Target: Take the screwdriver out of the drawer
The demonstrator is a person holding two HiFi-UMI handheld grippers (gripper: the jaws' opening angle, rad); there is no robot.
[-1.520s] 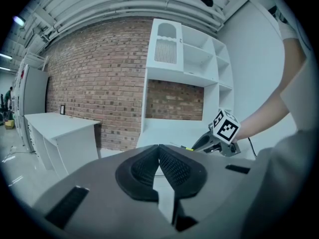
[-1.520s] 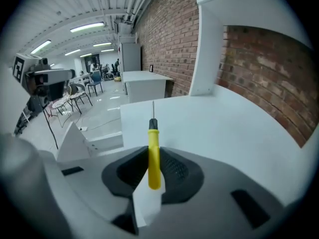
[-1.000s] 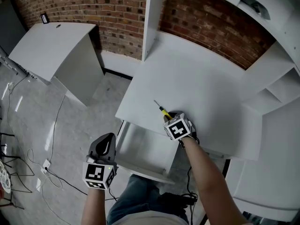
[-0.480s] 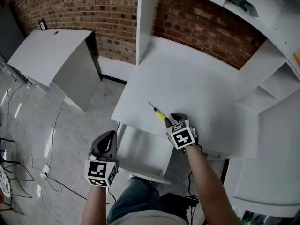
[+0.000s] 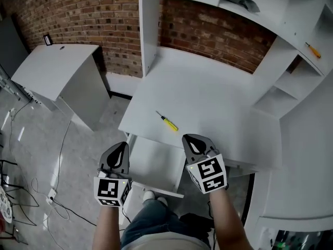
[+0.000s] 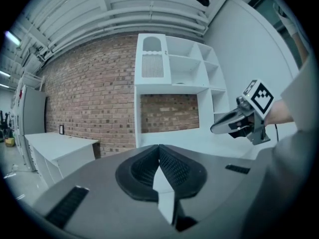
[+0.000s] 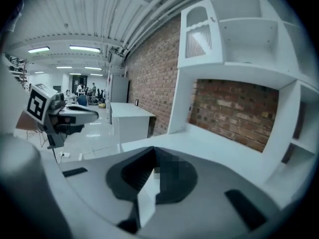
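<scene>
The yellow-handled screwdriver (image 5: 167,122) lies alone on the white desk top (image 5: 208,98), near its front edge. Below that edge the white drawer (image 5: 156,163) stands pulled out, and nothing shows in it. My right gripper (image 5: 190,138) hovers just in front of the desk edge, a little to the right of the screwdriver and apart from it, jaws shut with nothing between them. My left gripper (image 5: 119,149) hangs at the drawer's left side, also shut and holding nothing. The left gripper view shows the right gripper (image 6: 239,123) from the side. The right gripper view shows the left gripper (image 7: 60,116).
A white hutch with shelves (image 5: 291,61) rises along the brick wall (image 5: 93,14); a second, orange-handled screwdriver (image 5: 312,49) lies on a shelf at the upper right. A white cabinet (image 5: 57,66) stands to the left. Cables (image 5: 57,160) trail over the grey floor.
The right gripper let go of the screwdriver, shut, rose and drew back toward me. The screwdriver stays on the desk top. The left gripper rose slightly.
</scene>
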